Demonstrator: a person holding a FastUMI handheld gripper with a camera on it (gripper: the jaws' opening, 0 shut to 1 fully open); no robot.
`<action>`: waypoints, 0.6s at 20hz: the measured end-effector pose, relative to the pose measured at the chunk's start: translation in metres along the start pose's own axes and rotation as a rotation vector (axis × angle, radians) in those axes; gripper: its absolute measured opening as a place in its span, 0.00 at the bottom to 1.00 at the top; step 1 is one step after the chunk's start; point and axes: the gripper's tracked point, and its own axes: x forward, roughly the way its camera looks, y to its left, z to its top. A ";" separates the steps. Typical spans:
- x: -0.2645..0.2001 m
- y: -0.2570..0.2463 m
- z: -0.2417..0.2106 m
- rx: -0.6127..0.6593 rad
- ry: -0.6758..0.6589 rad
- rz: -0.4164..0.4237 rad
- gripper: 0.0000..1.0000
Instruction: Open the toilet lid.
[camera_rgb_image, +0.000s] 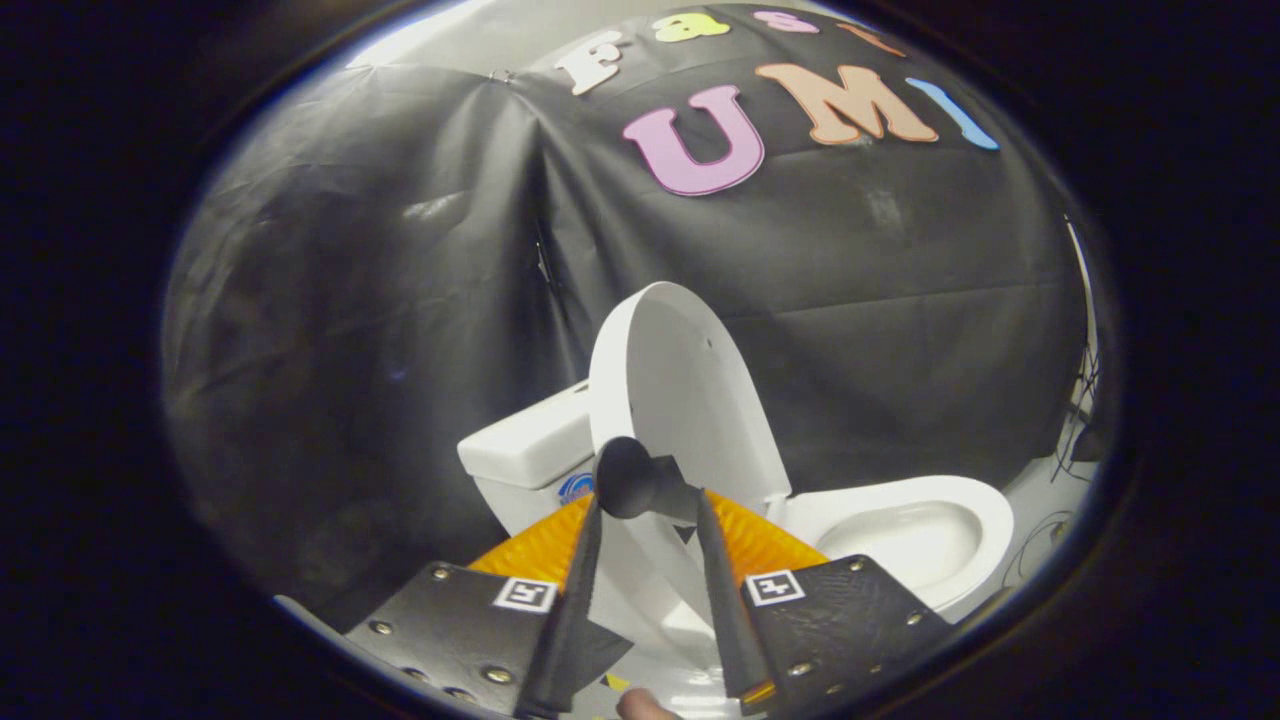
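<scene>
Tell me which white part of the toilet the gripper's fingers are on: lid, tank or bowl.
The lid: raised almost upright, its edge lies between the gripper fingers beside a black knob. The tank sits behind it; the open bowl lies apart, untouched.

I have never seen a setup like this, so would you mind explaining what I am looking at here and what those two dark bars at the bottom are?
This is no robot arm: a person carries a handheld gripper, and the camera rides on it, looking forward along its jaws. The two dark bars are those jaws, with orange parts and black plates bearing small square markers behind them. A fingertip of the person shows at the very bottom. Ahead stands a white toilet in a booth with a black cloth wall. Its lid is already raised, nearly upright, in front of the tank, and the open bowl lies beside it. The jaws stand narrowly apart around a dark knob on the lid's edge; whether both press on it, I cannot tell.
</scene>
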 end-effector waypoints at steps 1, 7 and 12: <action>-0.002 -0.003 0.001 -0.012 0.001 -0.003 0.57; -0.020 -0.033 0.009 -0.046 -0.012 -0.045 0.74; -0.038 -0.072 0.014 -0.019 -0.012 -0.085 0.88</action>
